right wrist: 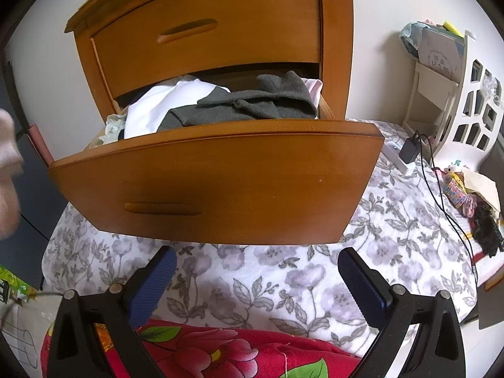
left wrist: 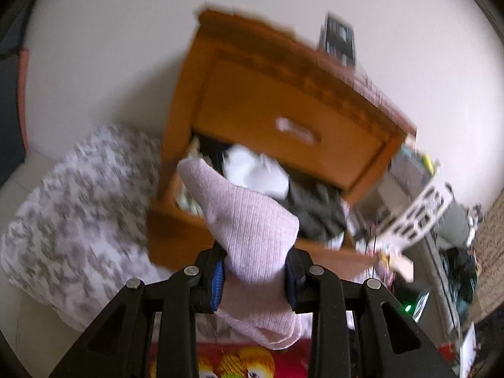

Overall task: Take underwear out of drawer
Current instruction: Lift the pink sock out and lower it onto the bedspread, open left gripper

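Observation:
My left gripper point(left wrist: 255, 275) is shut on pale pink ribbed underwear point(left wrist: 249, 220), which stands up between its pads and hangs below them, held in the air in front of the wooden dresser point(left wrist: 264, 100). The lower drawer point(right wrist: 220, 182) is pulled open over the bed and holds a white garment point(right wrist: 163, 104) and a dark grey garment point(right wrist: 252, 104). The pink underwear point(right wrist: 8, 157) shows blurred at the far left edge of the right wrist view. My right gripper point(right wrist: 255, 271) stands open and empty, low in front of the drawer's face, apart from it.
A grey floral quilt point(right wrist: 283, 277) covers the bed under the drawer, with a red flowered blanket point(right wrist: 220, 352) nearest me. A white lattice rack point(right wrist: 472, 104), a charger with a black cable point(right wrist: 409, 151) and small clutter lie to the right. The upper drawer point(right wrist: 204, 31) is closed.

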### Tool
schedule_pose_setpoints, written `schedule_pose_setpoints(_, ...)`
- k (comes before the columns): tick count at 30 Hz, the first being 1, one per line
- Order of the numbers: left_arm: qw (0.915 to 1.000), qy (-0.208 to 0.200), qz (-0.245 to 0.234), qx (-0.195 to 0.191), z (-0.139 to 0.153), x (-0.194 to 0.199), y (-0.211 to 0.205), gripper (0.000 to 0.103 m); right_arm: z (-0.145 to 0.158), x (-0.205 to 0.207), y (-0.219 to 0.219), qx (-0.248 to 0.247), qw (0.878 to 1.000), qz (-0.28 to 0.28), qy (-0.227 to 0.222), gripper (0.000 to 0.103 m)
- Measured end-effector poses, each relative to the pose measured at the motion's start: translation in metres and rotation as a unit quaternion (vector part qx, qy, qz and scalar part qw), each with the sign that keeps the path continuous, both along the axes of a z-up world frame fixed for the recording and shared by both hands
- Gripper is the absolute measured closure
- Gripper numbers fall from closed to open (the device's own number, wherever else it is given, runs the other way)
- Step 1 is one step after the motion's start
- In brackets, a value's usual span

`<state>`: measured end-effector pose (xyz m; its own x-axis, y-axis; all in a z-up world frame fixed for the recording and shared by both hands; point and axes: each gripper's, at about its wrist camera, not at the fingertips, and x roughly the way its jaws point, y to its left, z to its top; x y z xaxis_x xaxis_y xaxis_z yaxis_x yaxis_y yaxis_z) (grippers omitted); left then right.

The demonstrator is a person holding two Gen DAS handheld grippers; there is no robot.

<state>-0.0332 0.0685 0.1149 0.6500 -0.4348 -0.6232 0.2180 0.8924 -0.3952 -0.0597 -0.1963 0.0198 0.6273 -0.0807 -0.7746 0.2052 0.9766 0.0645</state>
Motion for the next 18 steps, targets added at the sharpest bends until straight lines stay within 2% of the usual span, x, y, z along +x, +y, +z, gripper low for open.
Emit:
schedule_pose_setpoints(5, 0.9981, 0.051, -0.026, 0.023, -0.039, 0.009, -0.027, 0.071, 0.0, 0.0, 0.0, 0.002, 1.0, 0.0, 0.0, 0.0)
schedule_pose_setpoints(11, 0.9941, 0.086, -0.022, 0.063, -0.072, 0.018, -0.042, 0.07, -0.001, 0.0, -0.001, 0.004, 1.0, 0.0, 0.001, 0.0)
schedule_pose_setpoints(18, 0.9875, 0.13, -0.023, 0.085, -0.106, 0.035, -0.052, 0.07, -0.002, 0.001, -0.001, 0.008, 1.0, 0.001, 0.004, 0.0)
